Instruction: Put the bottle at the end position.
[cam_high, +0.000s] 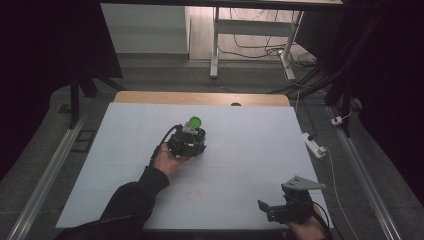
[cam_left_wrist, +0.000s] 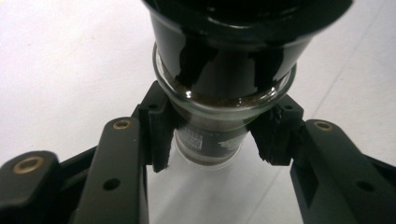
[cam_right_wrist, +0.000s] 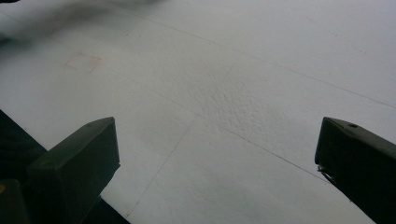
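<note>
You are carrying a dark glass bottle (cam_left_wrist: 210, 140) with a green cap (cam_high: 195, 121) clamped in the left gripper (cam_high: 189, 140) jaws, so be keeping it upright while lowering it squarely onto the white tabletop (cam_high: 250, 150), the right gripper (cam_right_wrist: 215, 186) resting wide open near the tabletop's front edge.

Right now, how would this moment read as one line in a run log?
left hand-held gripper: shut on dark glass bottle | right hand-held gripper: open, nothing between | white table

Left gripper (cam_high: 192, 134) sits near mid-table, a bit left of centre, on the white sheet (cam_high: 240, 150) covering the table. Jar (cam_left_wrist: 210, 140) is betw. its jaws, pads pressing both sides, w/ the jar's lid (cam_high: 195, 121) on the far side of the gripper. Right gripper (cam_high: 270, 207) is at the near right corner, well apart from the left, jaws spread over bare sheet. Wooden table edge (cam_high: 200, 98) lies behind the sheet.
</note>
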